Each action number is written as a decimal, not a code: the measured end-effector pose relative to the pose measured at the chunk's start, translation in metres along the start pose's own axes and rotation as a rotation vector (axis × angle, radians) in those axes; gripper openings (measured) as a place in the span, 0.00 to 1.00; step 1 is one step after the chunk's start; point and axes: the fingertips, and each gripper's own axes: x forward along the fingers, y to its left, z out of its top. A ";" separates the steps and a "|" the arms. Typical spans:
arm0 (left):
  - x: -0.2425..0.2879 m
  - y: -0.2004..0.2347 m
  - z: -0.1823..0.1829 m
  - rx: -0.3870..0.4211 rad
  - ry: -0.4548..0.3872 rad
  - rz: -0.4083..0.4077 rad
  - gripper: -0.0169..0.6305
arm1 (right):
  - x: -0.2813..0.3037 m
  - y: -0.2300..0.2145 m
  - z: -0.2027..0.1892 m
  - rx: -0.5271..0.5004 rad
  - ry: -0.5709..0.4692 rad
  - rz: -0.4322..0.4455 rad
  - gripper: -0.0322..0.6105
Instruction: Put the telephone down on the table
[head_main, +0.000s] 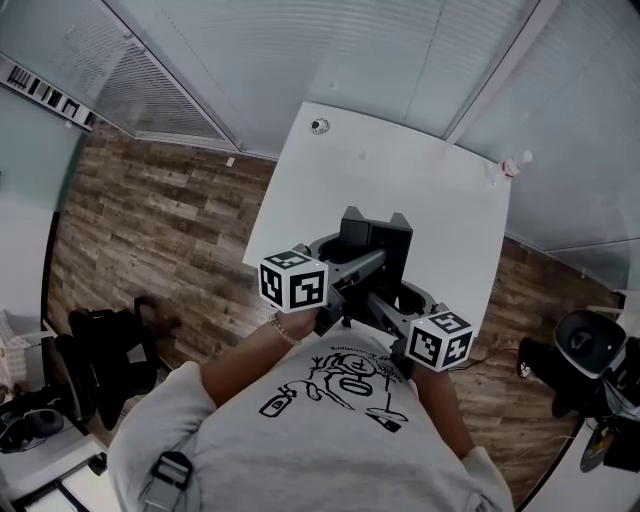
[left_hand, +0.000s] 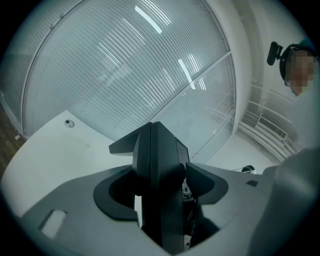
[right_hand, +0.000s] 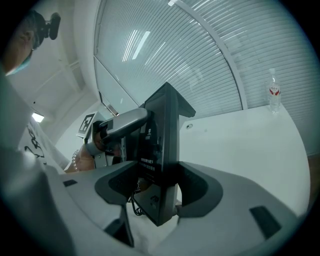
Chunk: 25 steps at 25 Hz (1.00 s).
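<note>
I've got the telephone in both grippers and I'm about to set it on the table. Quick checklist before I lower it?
1. Left gripper clamped on telephone: ok.
2. Right gripper clamped on telephone: ok.
3. Telephone over the table, not the floor: ok, near the table's near edge.
4. Bottle out of the way: ok, it stands at the far corner.
5. Telephone's underside clear of the tabletop: cannot tell.

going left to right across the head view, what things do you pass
black chair on the wooden floor → left tool's marker cube → black desk telephone → right tool's marker cube → clear plastic bottle on the white table's corner → dark chair near the right edge
</note>
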 end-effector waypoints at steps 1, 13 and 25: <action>0.001 0.002 0.001 -0.001 0.000 0.001 0.48 | 0.001 -0.001 0.001 0.000 0.000 0.001 0.42; -0.006 0.033 0.042 0.010 0.028 -0.023 0.48 | 0.043 0.007 0.034 0.014 -0.023 -0.017 0.42; -0.003 0.050 0.045 -0.008 0.063 -0.044 0.48 | 0.058 0.003 0.035 0.048 -0.022 -0.046 0.42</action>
